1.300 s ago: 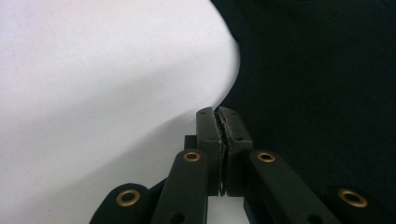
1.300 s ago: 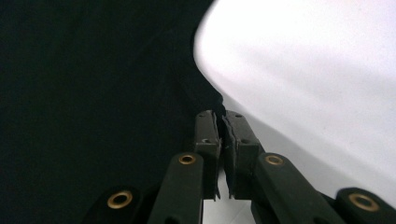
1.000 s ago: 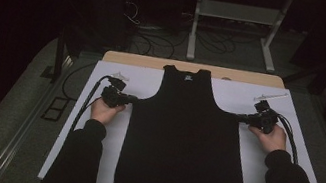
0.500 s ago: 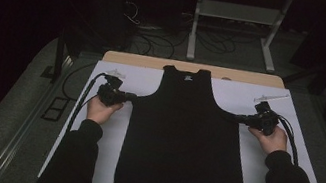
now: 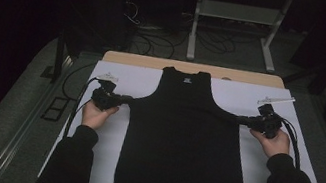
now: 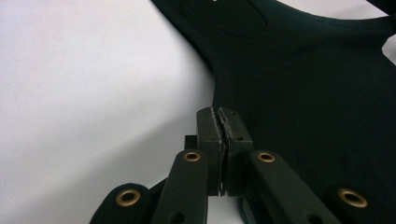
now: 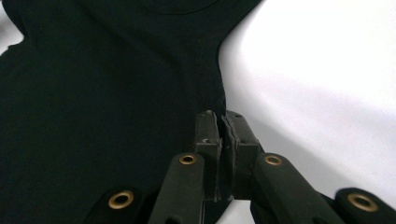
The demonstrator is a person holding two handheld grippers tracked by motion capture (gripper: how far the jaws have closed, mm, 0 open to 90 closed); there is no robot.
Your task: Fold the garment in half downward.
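A black tank top (image 5: 187,146) is lying flat on the white table cover (image 5: 260,162); the left gripper (image 5: 125,99) and right gripper (image 5: 242,119) are pinching its underarm corners, jaws clamped.

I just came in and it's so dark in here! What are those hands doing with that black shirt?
A person is holding a gripper in each hand, working on a black tank top spread flat on a white sheet on the table. The left gripper is shut on the cloth just under one armhole, and the right gripper is shut on the cloth under the other. The top lies with its neck pointing away from the person, pinched at both sides.
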